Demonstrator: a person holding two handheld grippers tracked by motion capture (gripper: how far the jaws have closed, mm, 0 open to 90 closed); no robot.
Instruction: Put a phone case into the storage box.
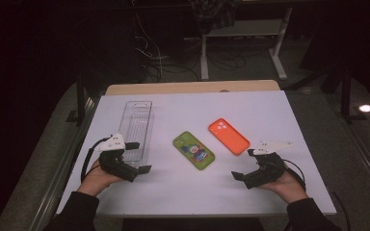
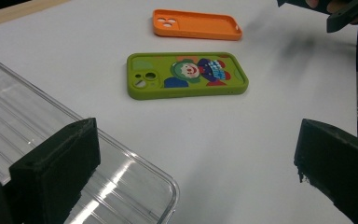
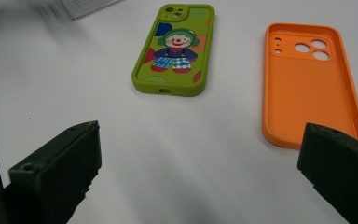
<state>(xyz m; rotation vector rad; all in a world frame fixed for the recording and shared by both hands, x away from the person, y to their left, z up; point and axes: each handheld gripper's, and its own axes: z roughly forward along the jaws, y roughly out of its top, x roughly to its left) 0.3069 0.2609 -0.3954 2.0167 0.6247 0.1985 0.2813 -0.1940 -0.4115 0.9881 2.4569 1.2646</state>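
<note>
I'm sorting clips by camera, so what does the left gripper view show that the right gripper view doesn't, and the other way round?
Left gripper view alone: the near corner of the clear plastic tray, under that gripper's jaw, and the right gripper far off at the top edge. Right gripper view alone: the orange phone case from close by, its hollow inside and camera holes facing up. Both share the white table and the green clown phone case, with open, empty jaws.

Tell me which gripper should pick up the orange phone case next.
Right. The right gripper is open beside the orange phone case, whose near end lies by one jaw in the right gripper view. The left gripper sits over the clear tray, with the green case in between.
</note>
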